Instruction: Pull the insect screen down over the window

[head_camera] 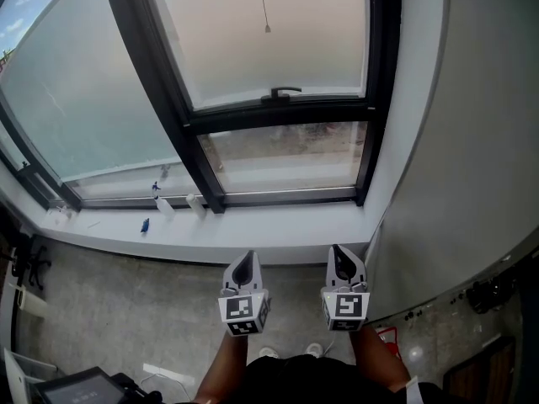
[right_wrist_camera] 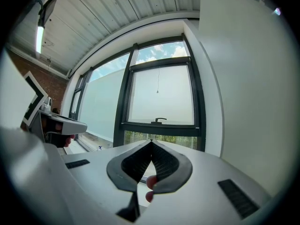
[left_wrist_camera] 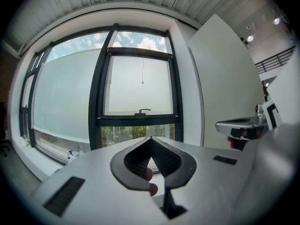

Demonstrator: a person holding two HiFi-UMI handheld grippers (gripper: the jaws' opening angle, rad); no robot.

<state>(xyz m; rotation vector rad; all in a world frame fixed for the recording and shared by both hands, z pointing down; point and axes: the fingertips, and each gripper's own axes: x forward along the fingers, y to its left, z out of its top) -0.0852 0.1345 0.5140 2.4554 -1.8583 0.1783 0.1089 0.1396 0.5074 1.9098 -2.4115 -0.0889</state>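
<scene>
The window (head_camera: 278,99) has a black frame. A pale insect screen (head_camera: 253,40) covers its upper part. The screen's bottom bar carries a black handle (head_camera: 282,93), and clear glass (head_camera: 286,146) shows below it. A thin pull cord (head_camera: 267,29) hangs in front of the screen. My left gripper (head_camera: 245,268) and right gripper (head_camera: 341,263) are side by side, low, well short of the sill, both shut and empty. In the left gripper view the handle (left_wrist_camera: 142,111) lies beyond the closed left gripper (left_wrist_camera: 150,140). In the right gripper view the handle (right_wrist_camera: 160,120) lies above the closed right gripper (right_wrist_camera: 151,143).
Two spray bottles (head_camera: 162,205) and a small blue item (head_camera: 145,225) stand on the white sill (head_camera: 278,230). A white wall (head_camera: 455,141) juts out on the right. A larger frosted window (head_camera: 76,99) fills the left. A dark device (head_camera: 76,385) sits at lower left.
</scene>
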